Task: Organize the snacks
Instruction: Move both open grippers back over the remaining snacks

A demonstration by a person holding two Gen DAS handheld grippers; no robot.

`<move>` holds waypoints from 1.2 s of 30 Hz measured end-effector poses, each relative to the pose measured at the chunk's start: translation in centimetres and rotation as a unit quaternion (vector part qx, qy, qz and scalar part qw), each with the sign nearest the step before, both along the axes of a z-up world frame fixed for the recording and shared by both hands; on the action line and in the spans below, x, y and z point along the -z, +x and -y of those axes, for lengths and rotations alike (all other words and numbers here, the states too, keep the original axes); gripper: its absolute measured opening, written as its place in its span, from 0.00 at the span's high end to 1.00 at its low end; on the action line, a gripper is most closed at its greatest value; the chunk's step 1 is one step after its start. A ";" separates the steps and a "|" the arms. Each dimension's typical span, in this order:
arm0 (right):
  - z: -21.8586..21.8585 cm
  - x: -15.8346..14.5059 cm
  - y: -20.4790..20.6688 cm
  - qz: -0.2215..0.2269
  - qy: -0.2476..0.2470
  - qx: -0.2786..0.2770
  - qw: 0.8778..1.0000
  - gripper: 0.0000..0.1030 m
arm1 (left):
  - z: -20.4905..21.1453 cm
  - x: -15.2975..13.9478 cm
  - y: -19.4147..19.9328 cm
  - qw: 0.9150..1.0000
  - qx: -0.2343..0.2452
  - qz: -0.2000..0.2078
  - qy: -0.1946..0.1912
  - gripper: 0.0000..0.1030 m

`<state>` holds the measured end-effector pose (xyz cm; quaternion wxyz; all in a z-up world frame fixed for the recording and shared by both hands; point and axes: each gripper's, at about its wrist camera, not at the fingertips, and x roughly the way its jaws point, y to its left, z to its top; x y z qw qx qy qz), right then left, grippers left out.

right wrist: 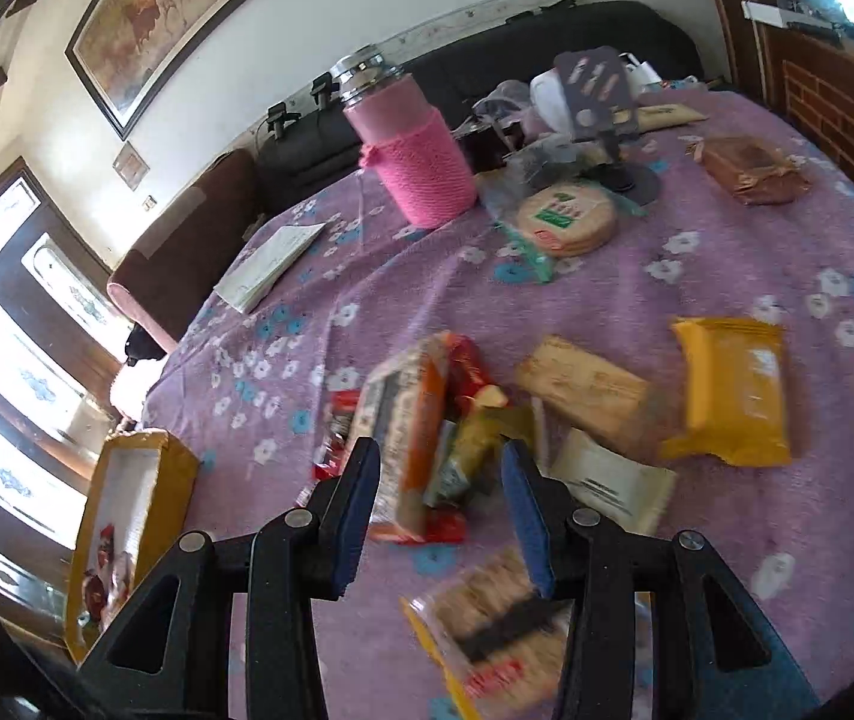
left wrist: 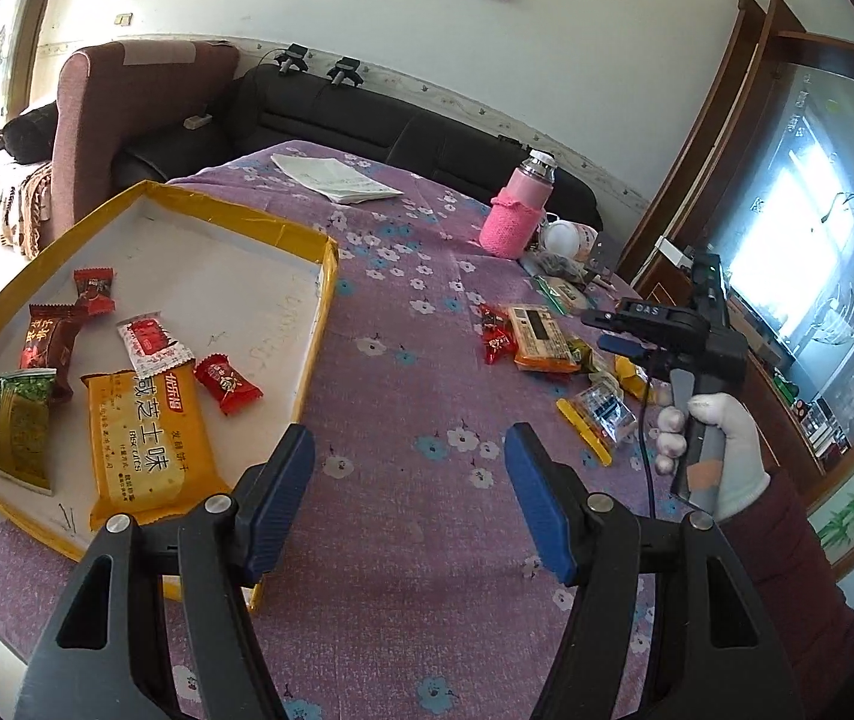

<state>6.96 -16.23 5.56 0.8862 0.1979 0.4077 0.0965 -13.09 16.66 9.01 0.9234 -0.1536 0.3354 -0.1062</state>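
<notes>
A yellow-rimmed tray (left wrist: pixel 325 294) lies at the left with several wrapped snacks in it, among them an orange biscuit pack (left wrist: pixel 148 438), a green pack (left wrist: pixel 22 426) and a red candy (left wrist: pixel 226 384). My left gripper (left wrist: pixel 410 444) hovers open beside the tray's right edge, over the purple cloth, with nothing between its fingers. My right gripper (right wrist: pixel 440 456), held by a white-gloved hand (left wrist: pixel 727 450), hangs open just above a loose snack pile. An orange-and-white pack (right wrist: pixel 409 420) and a green pack (right wrist: pixel 469 456) lie below its fingers, untouched. A yellow pack (right wrist: pixel 733 390) and a beige pack (right wrist: pixel 583 390) lie further right.
A pink knit-covered bottle (right wrist: pixel 415 156) stands at the back of the table, with folded papers (left wrist: pixel 337 180) to its left. A bag of round crackers (right wrist: pixel 565 222), a brown pack (right wrist: pixel 751 171) and clutter lie behind the pile. Garlic bulbs (left wrist: pixel 667 432) sit near the gloved hand.
</notes>
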 end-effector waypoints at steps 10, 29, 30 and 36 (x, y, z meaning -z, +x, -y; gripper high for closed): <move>-6.5 2.8 6.4 -0.060 -0.149 -0.007 0.987 0.47 | -0.4 1.2 0.8 1.000 0.012 -0.015 -0.010 0.37; -9.0 2.3 -1.7 -0.097 -0.091 -0.183 0.974 0.76 | -0.3 1.7 0.6 0.999 0.025 -0.025 -0.030 0.37; -8.7 1.8 -1.7 -0.084 -0.098 -0.167 0.977 0.75 | -0.3 1.7 0.6 0.999 0.025 -0.025 -0.031 0.37; -6.3 -0.2 -1.5 -0.035 -0.119 -0.050 0.991 0.63 | -0.4 1.8 0.9 0.999 0.029 -0.027 -0.033 0.37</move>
